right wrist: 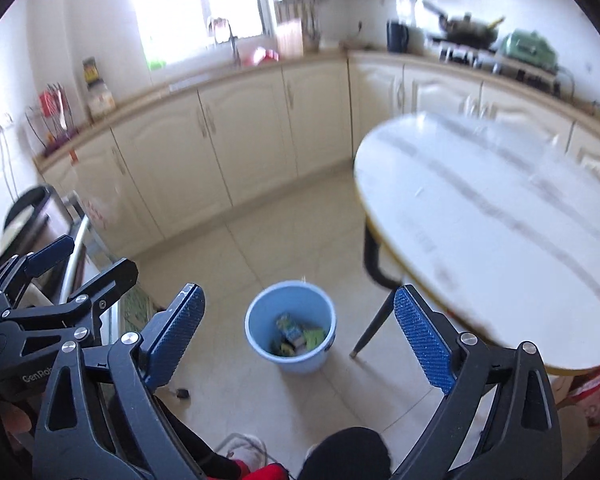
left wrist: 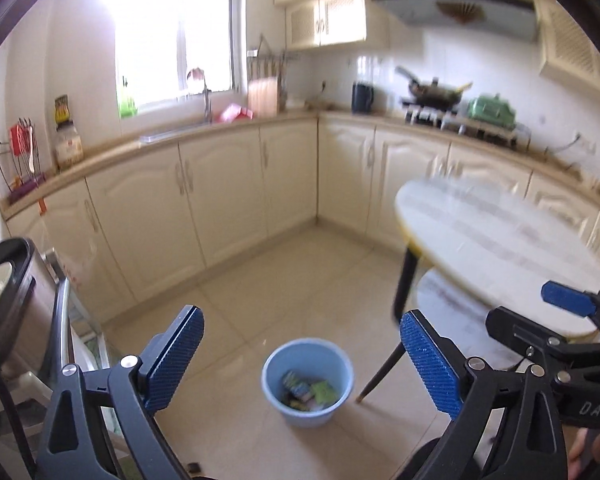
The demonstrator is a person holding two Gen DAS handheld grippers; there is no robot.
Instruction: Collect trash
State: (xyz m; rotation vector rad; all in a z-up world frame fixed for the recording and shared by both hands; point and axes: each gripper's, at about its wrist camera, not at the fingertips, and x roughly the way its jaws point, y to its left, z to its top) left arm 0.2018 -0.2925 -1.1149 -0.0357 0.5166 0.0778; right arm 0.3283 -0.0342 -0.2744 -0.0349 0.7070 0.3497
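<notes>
Both grippers fill the lower frame, the left gripper [left wrist: 300, 360] and right gripper [right wrist: 298, 340] each with blue pads spread wide and nothing between them. At right, the white oval table [right wrist: 500, 216] stands bare. Low in the centre, on the tiled floor [right wrist: 300, 220], sits the blue bucket [right wrist: 260, 320], holding the coloured wrappers [right wrist: 298, 334].

Daylight from the window [left wrist: 172, 36] blows out to white glare, the table [right wrist: 500, 208] is motion-blurred, and both fisheye views bend and darken at corners.
</notes>
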